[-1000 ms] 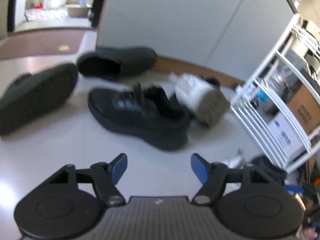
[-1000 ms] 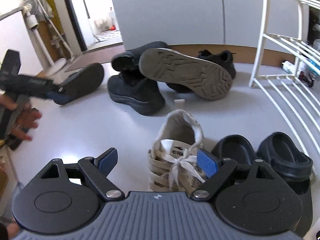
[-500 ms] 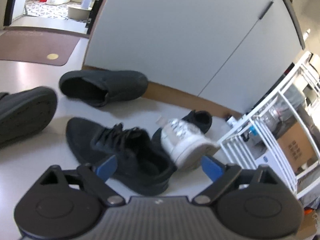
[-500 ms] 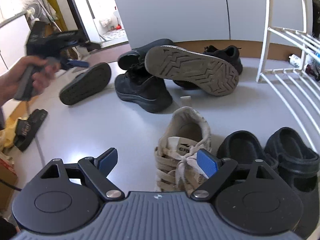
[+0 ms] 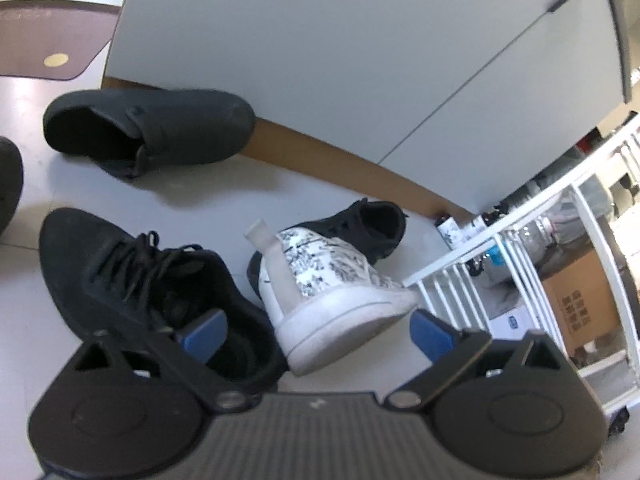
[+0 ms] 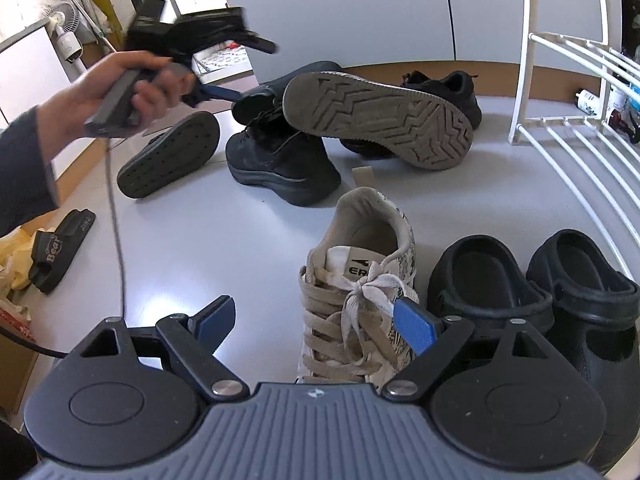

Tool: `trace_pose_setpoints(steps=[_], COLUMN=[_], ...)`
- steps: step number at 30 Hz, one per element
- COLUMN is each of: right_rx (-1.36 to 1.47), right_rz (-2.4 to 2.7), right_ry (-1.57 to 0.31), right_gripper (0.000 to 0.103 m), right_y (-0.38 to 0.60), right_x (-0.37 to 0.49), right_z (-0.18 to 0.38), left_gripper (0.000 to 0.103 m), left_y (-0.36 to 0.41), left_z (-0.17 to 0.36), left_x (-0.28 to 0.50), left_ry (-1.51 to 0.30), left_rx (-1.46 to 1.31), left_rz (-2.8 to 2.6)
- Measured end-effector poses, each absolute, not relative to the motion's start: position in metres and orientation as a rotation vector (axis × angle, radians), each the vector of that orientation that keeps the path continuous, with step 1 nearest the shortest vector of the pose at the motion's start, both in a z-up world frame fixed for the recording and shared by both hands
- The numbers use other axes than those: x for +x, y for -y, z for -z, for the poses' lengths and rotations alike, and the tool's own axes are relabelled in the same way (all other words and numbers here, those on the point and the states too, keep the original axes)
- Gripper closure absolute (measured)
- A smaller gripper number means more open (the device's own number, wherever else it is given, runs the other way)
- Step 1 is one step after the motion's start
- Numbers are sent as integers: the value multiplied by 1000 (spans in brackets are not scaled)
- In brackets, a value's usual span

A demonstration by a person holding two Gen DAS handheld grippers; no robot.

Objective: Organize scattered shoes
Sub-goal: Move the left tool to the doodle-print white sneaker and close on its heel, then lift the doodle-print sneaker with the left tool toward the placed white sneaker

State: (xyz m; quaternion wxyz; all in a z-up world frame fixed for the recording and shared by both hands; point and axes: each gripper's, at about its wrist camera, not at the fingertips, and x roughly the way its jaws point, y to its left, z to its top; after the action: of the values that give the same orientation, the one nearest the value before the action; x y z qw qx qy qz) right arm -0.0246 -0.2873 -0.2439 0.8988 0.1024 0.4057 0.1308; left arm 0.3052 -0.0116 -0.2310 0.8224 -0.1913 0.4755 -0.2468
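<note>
A white patterned sneaker [image 5: 332, 280] lies on its side, sole [image 6: 376, 120] toward the right wrist view, leaning on a black laced sneaker [image 5: 152, 276]. My left gripper [image 5: 319, 337] hovers over both with its jaws opening and nothing pressed between the pads. From the right wrist view it [image 6: 244, 70] hangs in the air in a person's hand [image 6: 120, 80]. The matching white sneaker [image 6: 360, 276] stands upright beside a pair of black clogs [image 6: 492, 280]. My right gripper [image 6: 316, 320] is open just above its laces, not gripping.
A black slip-on shoe [image 5: 152, 128] and another black sneaker [image 5: 372, 228] lie by the wall. A black slipper [image 6: 168, 156] lies sole-up at left, a black sandal [image 6: 60, 248] farther left. A white wire rack [image 6: 580, 120] stands at right, a cardboard box [image 5: 580, 304] behind it.
My left gripper has travelled in over the black laced sneaker and the tipped white one, its jaws spreading wider. In the right wrist view the hand carrying it rose and shifted right. My right gripper stayed put.
</note>
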Motion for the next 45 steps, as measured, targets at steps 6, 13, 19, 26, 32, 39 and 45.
trace_pose_setpoints(steps=[6,13,19,26,32,39,45], right_rx=[215,214,242,234,230,222,221], right_rz=[-264,-235,-209,-203,-199,-198,-199], right_ry=[-852,-857,-870,-884,-888,-895,-904], right_gripper=[13,13,13,13,13,13,13], right_y=[291,294,296,295,295,293,293], right_x=[-27,-28,-26,-28,-28,-27,-28], right_z=[247,251,255,259,259,261,264], left_gripper=[3,1,14,17,23,28,29], left_y=[19,24,24,27,28,36,36], left_z=[247,282,288,281,269,258,253], left_x=[320,330,328,319,302,279,256], left_ry=[-1031,-1135,-1128,-1112,-1110,-1103,-1069], left_rx=[-500,-612,-667,-627,-571,-466,-366], left_rz=[493,511,533,560,600,665,693])
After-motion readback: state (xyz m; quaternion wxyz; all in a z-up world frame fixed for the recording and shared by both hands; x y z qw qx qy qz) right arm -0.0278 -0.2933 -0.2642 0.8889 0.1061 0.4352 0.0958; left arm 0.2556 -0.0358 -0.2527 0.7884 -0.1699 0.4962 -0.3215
